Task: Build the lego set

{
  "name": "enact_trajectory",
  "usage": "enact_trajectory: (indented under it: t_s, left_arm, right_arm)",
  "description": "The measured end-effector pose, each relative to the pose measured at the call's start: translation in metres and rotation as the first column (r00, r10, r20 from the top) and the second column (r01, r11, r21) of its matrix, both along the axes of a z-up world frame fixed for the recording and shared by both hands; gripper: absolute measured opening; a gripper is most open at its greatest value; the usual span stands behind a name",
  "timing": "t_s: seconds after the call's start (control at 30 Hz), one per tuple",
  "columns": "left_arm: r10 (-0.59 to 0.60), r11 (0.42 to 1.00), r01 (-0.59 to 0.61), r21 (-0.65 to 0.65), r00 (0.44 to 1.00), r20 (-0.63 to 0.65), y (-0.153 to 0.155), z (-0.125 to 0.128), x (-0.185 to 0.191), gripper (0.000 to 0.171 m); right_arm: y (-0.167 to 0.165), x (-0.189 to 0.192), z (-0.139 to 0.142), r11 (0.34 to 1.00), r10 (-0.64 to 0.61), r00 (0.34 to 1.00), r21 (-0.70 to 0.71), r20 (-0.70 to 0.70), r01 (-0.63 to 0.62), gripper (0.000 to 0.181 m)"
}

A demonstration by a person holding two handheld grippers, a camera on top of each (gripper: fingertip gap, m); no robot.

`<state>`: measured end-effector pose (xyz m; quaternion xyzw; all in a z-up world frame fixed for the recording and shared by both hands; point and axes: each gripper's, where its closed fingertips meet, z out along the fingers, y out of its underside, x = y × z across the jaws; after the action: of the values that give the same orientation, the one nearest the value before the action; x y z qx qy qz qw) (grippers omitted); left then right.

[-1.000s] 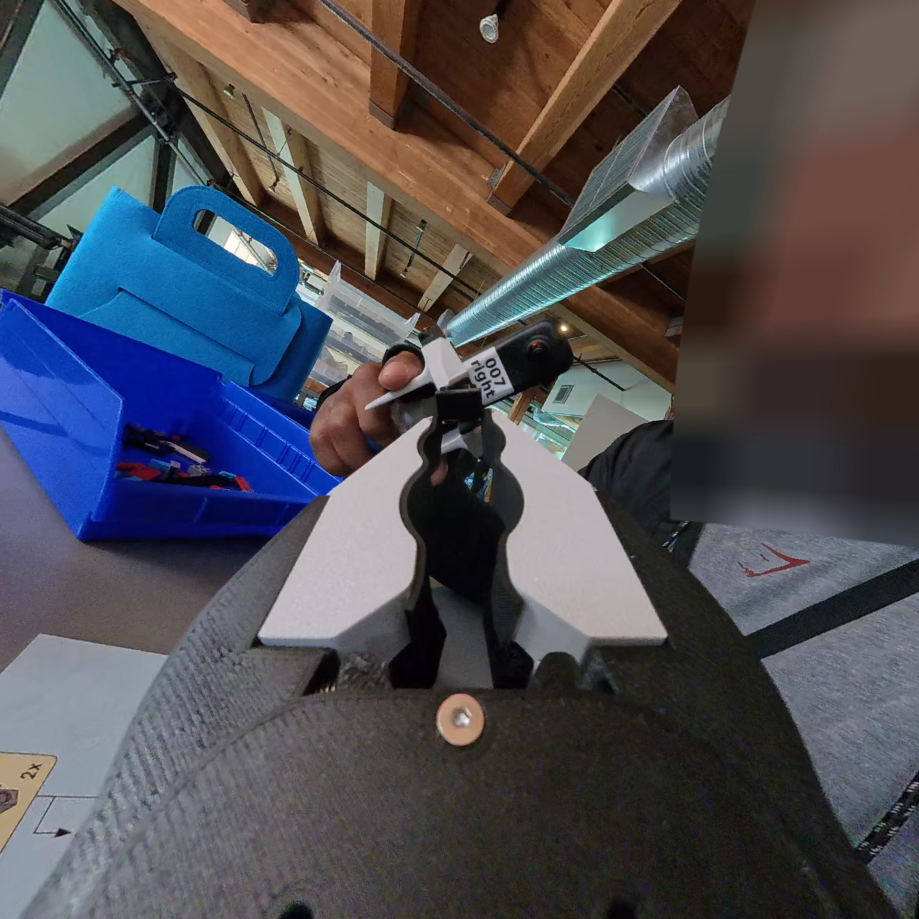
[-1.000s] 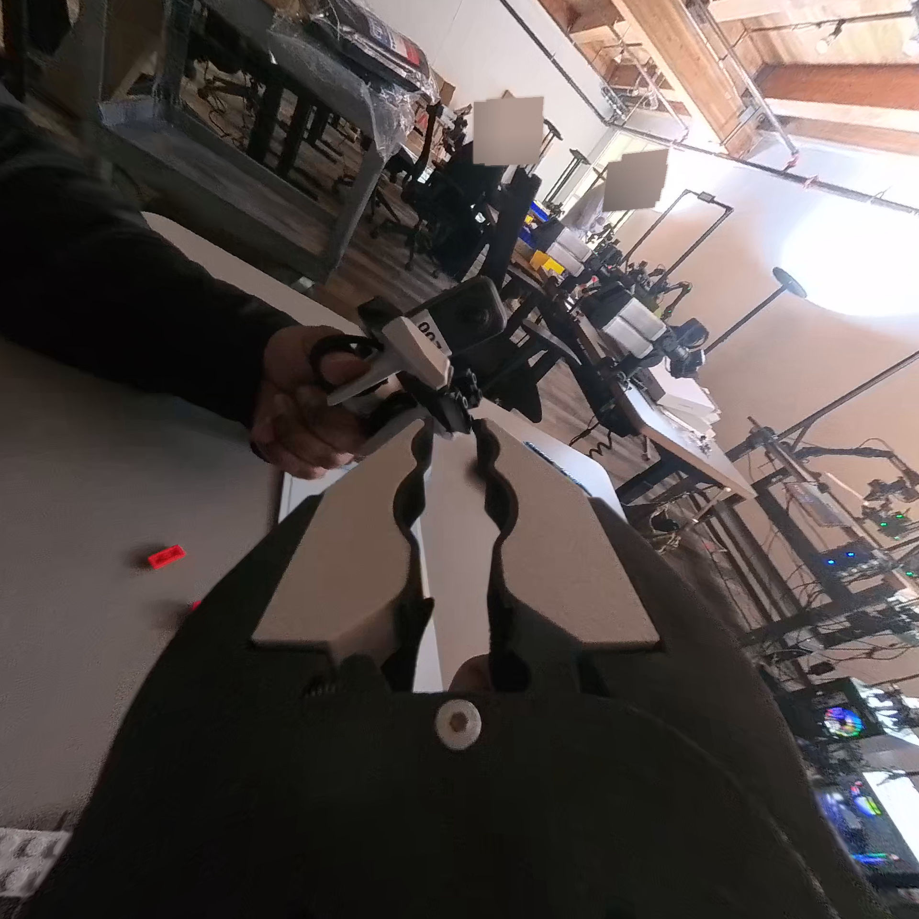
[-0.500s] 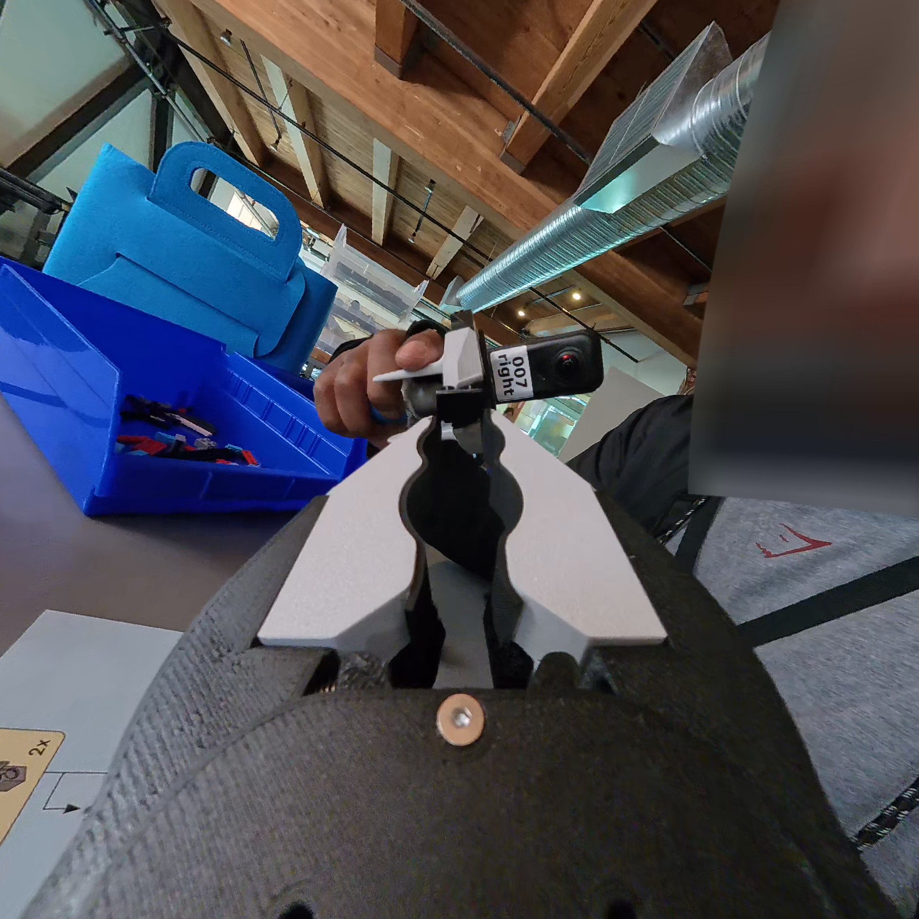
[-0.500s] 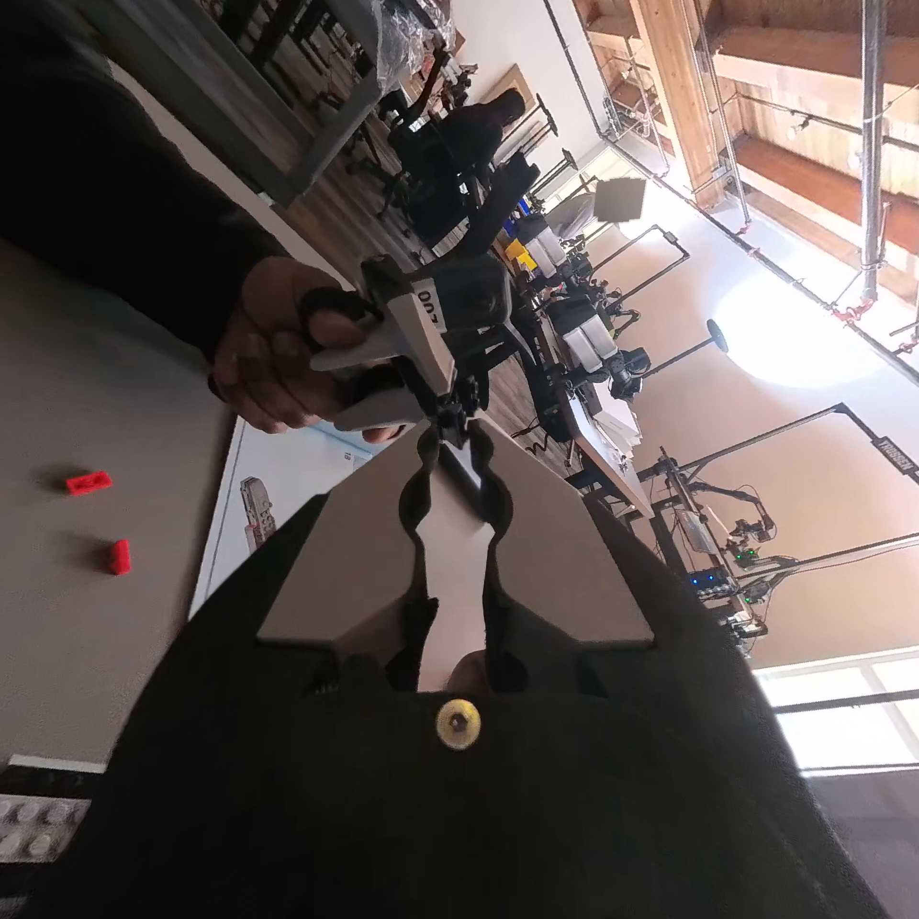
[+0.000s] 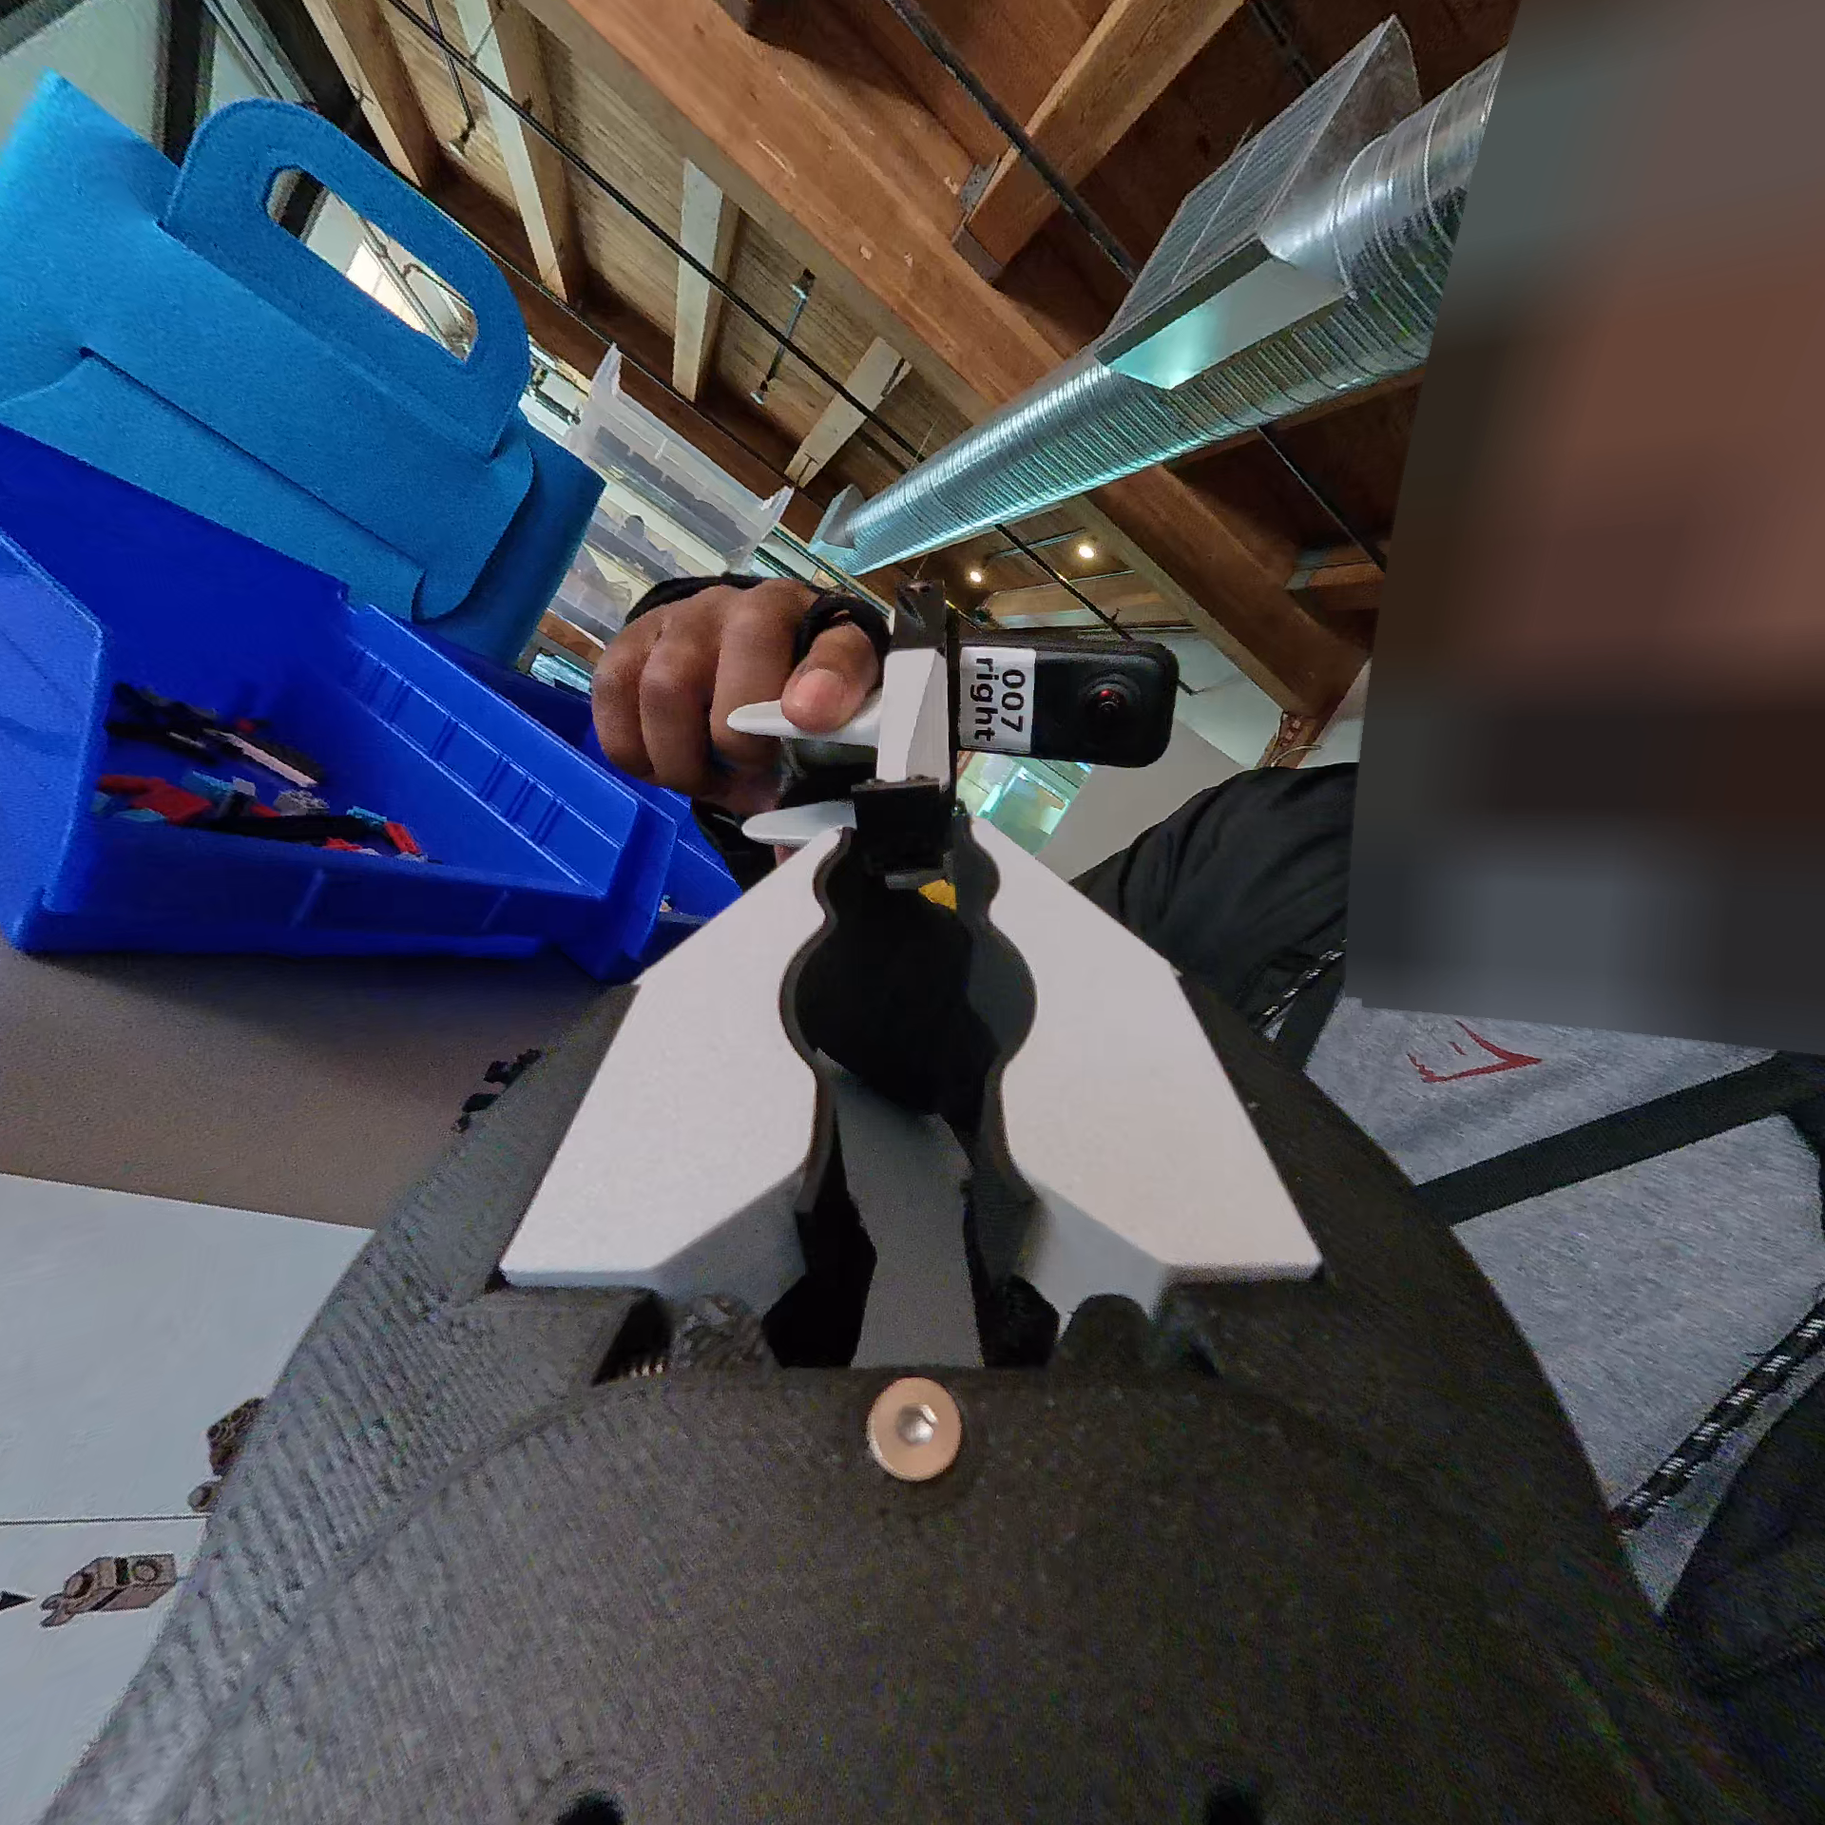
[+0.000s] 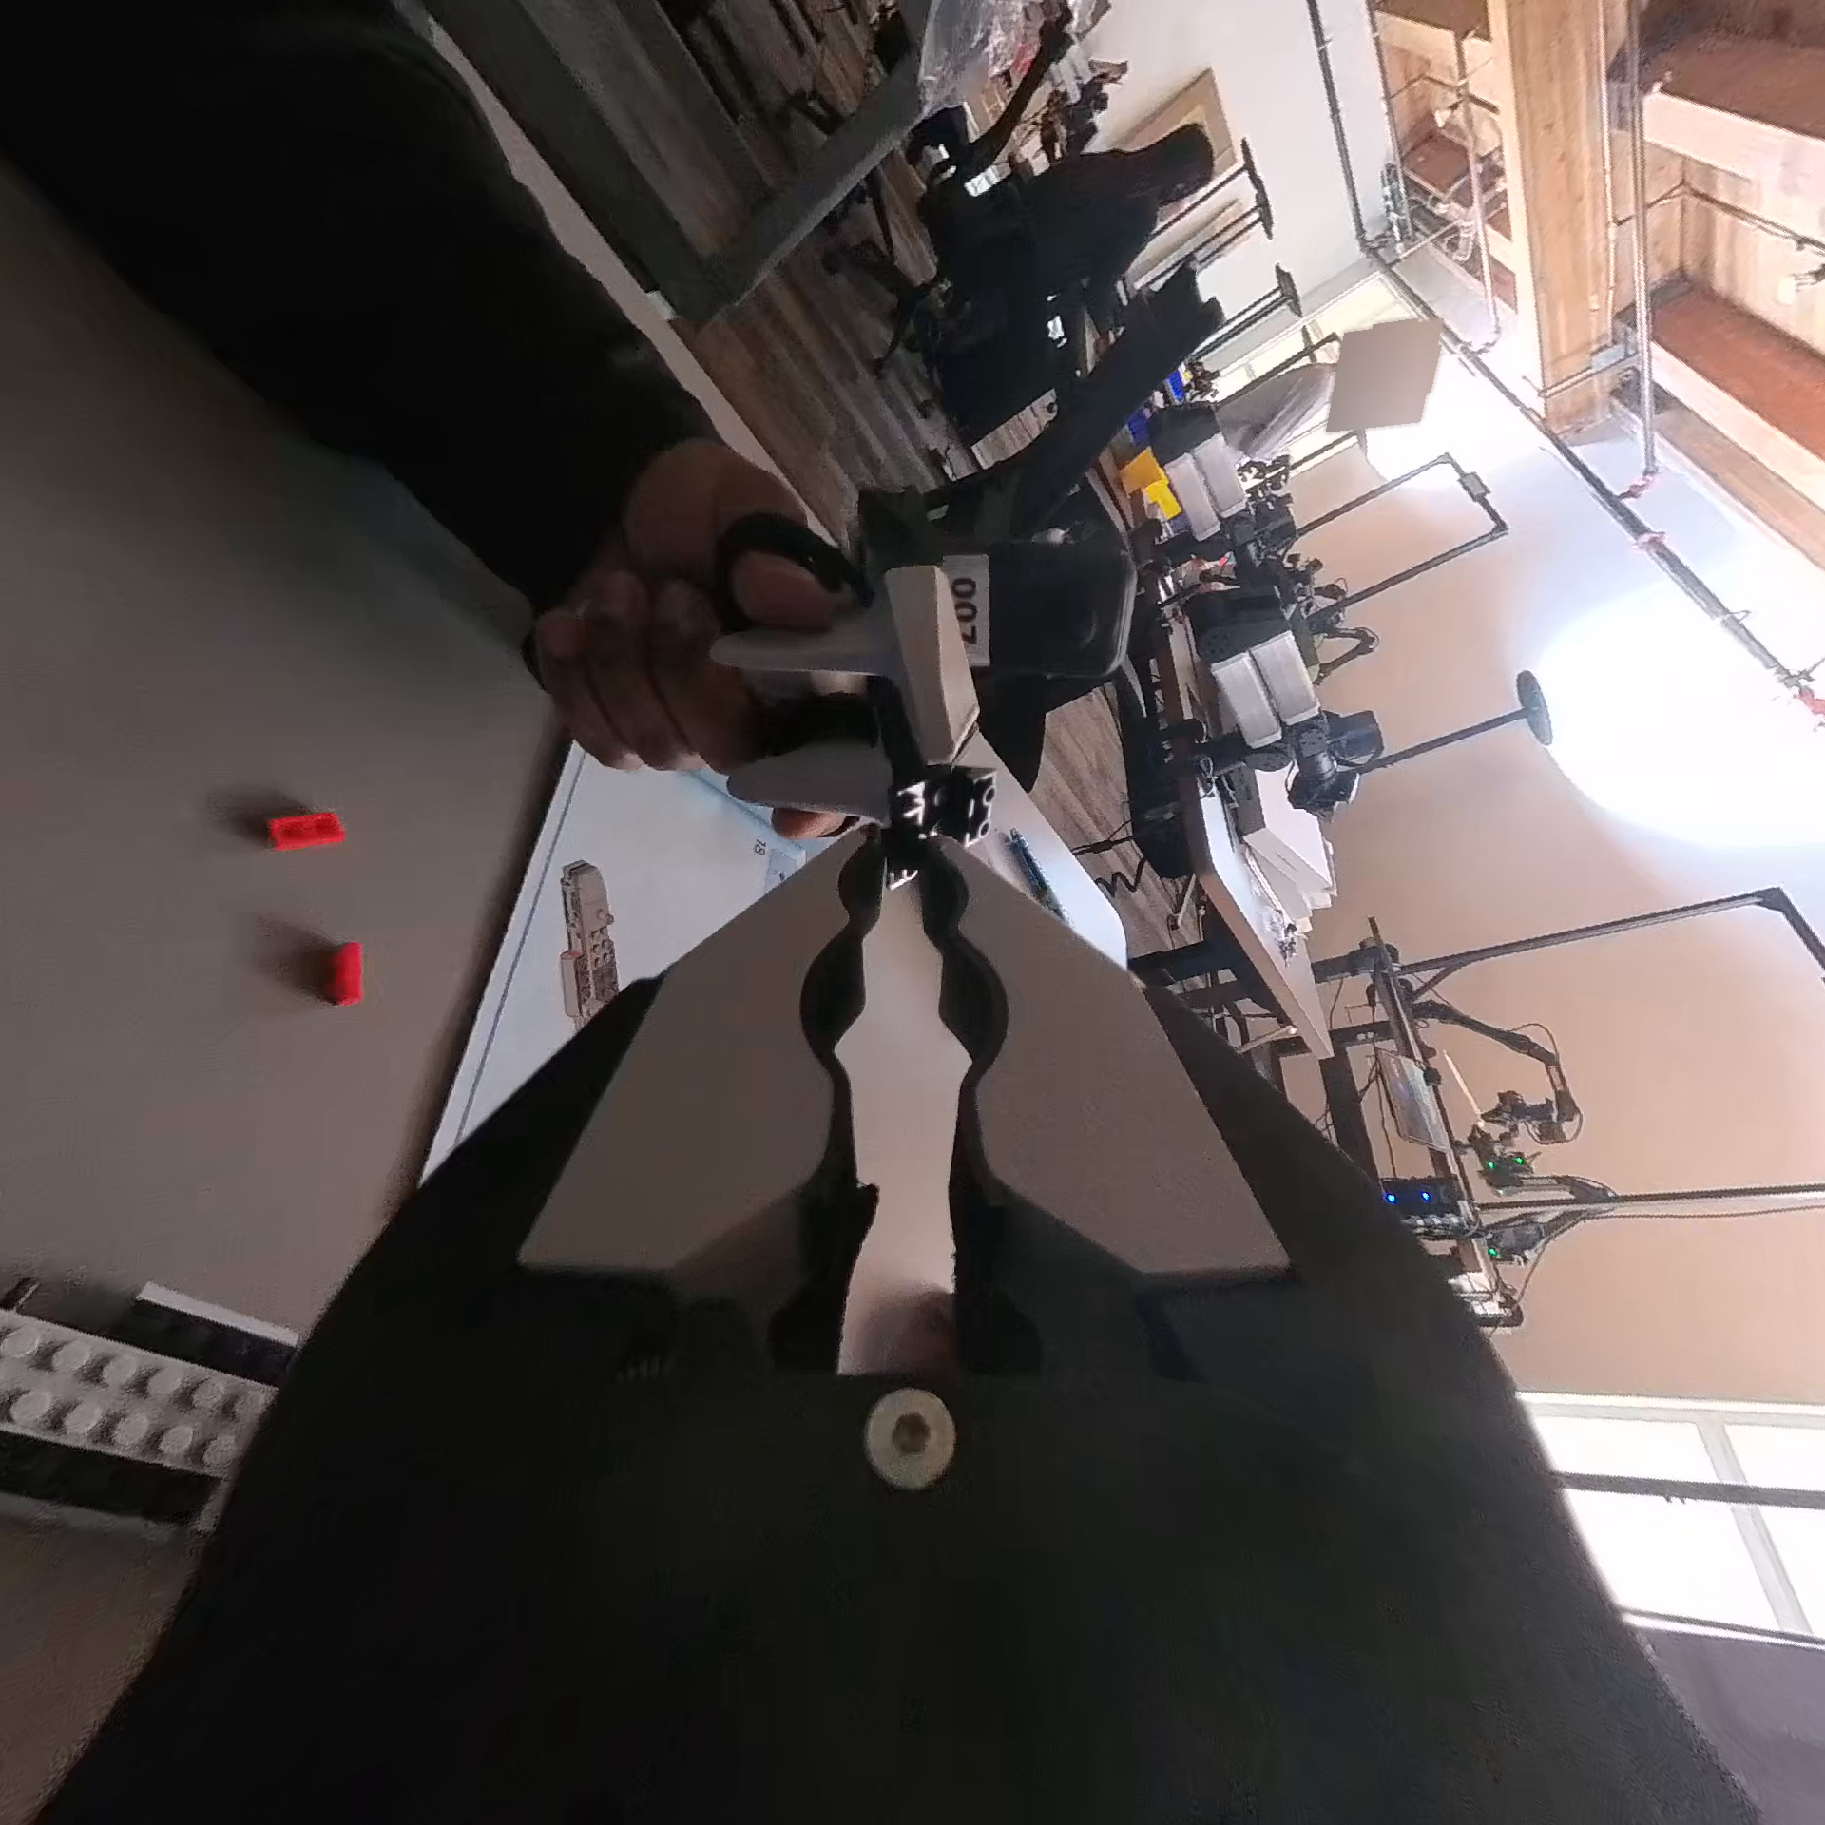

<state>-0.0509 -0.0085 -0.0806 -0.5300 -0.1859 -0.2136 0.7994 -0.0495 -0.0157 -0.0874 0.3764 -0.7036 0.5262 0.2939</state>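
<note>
Both grippers are up in the air, tip to tip, over the table [image 6: 148, 593]. The left gripper [image 5: 904, 849] is pinching a small black lego assembly [image 5: 904, 839] at its tips, with a bit of yellow showing just under it. In the right wrist view the right gripper [image 6: 904, 869] is closed down on a small black piece [image 6: 901, 874] right where it meets a black studded chunk [image 6: 948, 805] held by the other gripper. So each gripper is clamped on something black, and the 2 bits are touching or very nearly so. Whether they're actually clicked together I can't tell, it's all black on black and tiny.

As for progress, I'd say it's early to mid build. There's a flat grey and black studded section [image 6: 109, 1402] lying on the table by the edge of the right wrist view, so at least 1 sub-assembly looks done. Still plenty left though:

- 2 red pieces [image 6: 306, 830] sitting loose on the table, well apart from the action
- a blue bin [image 5: 326, 790] with a pile of black, red and blue parts in it
- the instruction booklet [image 6: 632, 889] open under the grippers

My guess is this is a press-fit step for a small sub-part that gets added to the bigger section later.
</note>
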Motion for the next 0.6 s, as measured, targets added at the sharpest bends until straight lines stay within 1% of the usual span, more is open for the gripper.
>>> enact_trajectory:
  t_s: [0.2, 0.6]
  left_arm:
    - [-0.036, 0.998, 0.036, -0.048, 0.999, 0.000, 0.007, -0.007, 0.005, 0.017]
    - [-0.038, 0.996, 0.038, -0.086, 0.999, 0.002, 0.009, -0.012, 0.005, 0.017]
  right_arm:
    - [0.001, 0.004, -0.005, 0.999, 0.015, 1.000, 0.037, -0.014, -0.014, 0.008]
    - [0.002, 0.001, -0.007, 0.999, 0.007, 1.000, 0.045, -0.026, -0.006, 0.009]
